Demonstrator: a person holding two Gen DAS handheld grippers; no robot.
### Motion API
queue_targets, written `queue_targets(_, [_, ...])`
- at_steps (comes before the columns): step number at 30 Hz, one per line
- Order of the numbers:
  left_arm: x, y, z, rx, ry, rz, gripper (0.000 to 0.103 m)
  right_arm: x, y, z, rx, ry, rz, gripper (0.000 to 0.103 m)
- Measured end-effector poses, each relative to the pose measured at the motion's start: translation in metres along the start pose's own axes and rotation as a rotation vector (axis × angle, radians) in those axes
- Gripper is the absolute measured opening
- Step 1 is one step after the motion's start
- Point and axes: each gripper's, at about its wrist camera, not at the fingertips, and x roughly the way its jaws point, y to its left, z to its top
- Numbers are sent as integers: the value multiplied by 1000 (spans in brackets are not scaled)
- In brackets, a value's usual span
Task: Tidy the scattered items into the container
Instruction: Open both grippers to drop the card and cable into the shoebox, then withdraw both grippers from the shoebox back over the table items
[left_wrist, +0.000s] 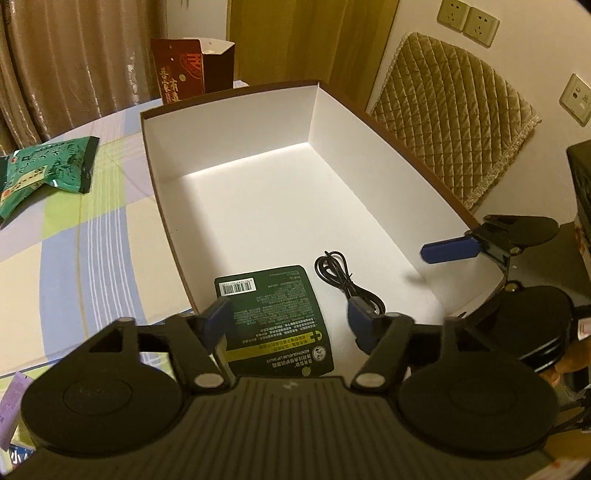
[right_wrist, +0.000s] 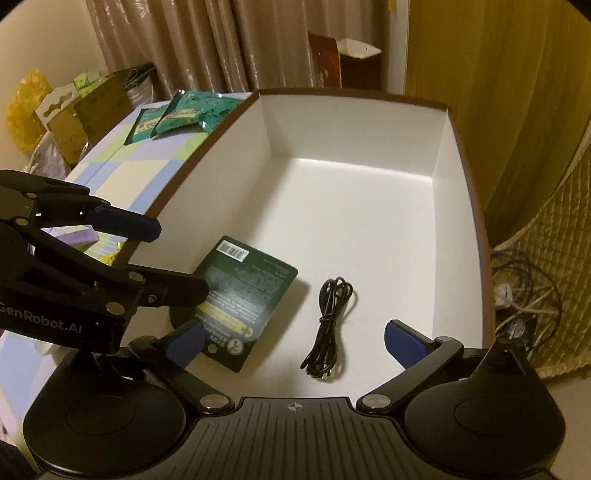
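Large brown-rimmed cardboard box with white interior sits on the table under a pastel checked cloth. On the box floor: dark green printed product card and coiled black cable, lying near each other, apart. Left claw spread, empty, above the card. Right claw spread wide, empty, above the cable. Green foil packets lie on the cloth outside the box.
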Motion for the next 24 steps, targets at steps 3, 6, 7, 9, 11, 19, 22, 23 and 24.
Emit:
queue_targets(3, [-6, -1, 0, -4, -10, 8, 77, -5, 4, 0, -8, -8, -7, 101])
queue_targets(6, [-13, -3, 0, -5, -18, 9, 85, -8, 8, -2, -12, -17, -24, 101])
queue_targets(7, [-15, -4, 0, -4, -21, 18, 89, -9, 9, -2, -10, -22, -27, 101])
queue_targets(9, [-19, -5, -1, 0, -32, 28, 89, -13, 11, -3, -5, -31, -30, 101])
queue_targets(11, [-23, -6, -2, -4, -36, 29, 90, -15, 12, -3, 1, -40, -33, 101])
queue_targets(19, [-38, -4, -6, -21, -55, 46, 94, -26, 17, -3, 12, -62, -44, 101])
queue_targets(22, [-43, -3, -9, -30, -60, 49, 95, -30, 19, -4, 25, -74, -48, 101])
queue_targets(23, [-45, -3, -10, -32, -62, 51, 95, -32, 21, -5, 26, -76, -48, 101])
queue_targets(24, [-47, -3, -11, -34, -64, 52, 95, -33, 22, -6, 29, -78, -49, 101])
